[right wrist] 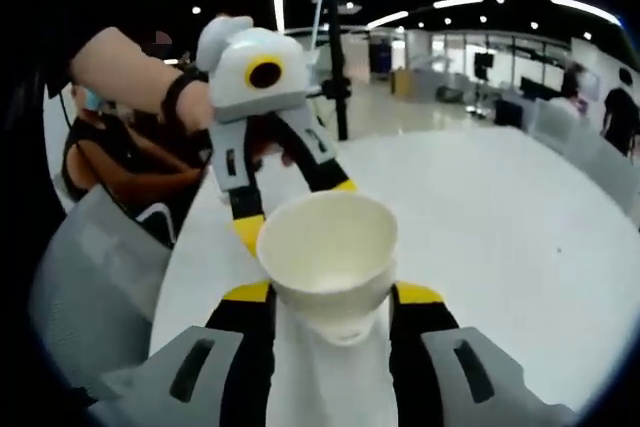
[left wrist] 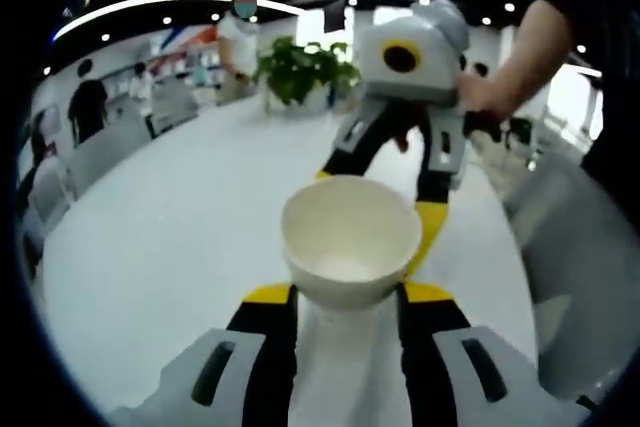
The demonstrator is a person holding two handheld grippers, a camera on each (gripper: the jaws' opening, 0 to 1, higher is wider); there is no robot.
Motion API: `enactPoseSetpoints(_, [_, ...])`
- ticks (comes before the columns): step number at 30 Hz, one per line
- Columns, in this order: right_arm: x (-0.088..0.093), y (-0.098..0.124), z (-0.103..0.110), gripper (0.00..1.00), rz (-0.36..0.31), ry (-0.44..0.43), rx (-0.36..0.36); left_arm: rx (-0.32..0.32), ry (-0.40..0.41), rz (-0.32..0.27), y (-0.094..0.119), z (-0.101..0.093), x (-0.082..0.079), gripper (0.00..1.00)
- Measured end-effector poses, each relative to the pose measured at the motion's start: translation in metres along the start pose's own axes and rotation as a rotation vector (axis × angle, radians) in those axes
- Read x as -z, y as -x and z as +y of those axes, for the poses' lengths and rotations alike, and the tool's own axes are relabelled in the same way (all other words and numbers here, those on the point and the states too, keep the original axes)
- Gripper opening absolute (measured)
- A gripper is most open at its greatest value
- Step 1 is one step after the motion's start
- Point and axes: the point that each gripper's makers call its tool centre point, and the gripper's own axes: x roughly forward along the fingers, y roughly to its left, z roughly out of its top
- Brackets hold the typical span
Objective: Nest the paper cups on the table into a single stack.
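A: Where do we stand with the stacking?

B: In the left gripper view we have 1 paper cup [left wrist: 350,239] held between the jaws of our left claw [left wrist: 348,294], mouth open toward the camera, lifted off the white surface [left wrist: 170,237]. The right claw [left wrist: 400,162] comes in from the far side, its jaws parted around the space just behind the cup.

A: And from the other hand?

B: The right gripper view shows a cup [right wrist: 327,255] sitting between the jaws of that claw, with a second rim showing just beneath it, so we judge that at least 2 cups are already nested there, though we can't be sure. The left claw shows opposite, behind the cup. Whether the right claw is clamped on the cup or merely framing it, we cannot tell.

A: So what is left?

B: If this is the last cup, we only need to seat it fully and set the stack down near the middle of the surface. We see no loose cups lying on the surface in either view
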Motion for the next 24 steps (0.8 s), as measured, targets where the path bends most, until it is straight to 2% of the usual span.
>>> enactPoseSetpoints(12, [0.005, -0.007, -0.023, 0.41, -0.006, -0.012, -0.005, -0.009, 0.022, 0.001, -0.011, 0.021, 0.002, 0.37])
enactPoseSetpoints(17, [0.010, -0.012, -0.023, 0.41, -0.006, -0.017, -0.002, -0.008, 0.029, 0.025, -0.014, 0.022, 0.008, 0.37])
enactPoseSetpoints(20, [0.010, -0.013, -0.027, 0.41, -0.034, -0.044, 0.002, -0.013, 0.027, 0.020, -0.014, 0.025, 0.009, 0.37])
enactPoseSetpoints(24, [0.009, -0.013, -0.025, 0.41, -0.034, -0.037, 0.004, -0.010, 0.036, 0.022, -0.015, 0.024, 0.011, 0.37])
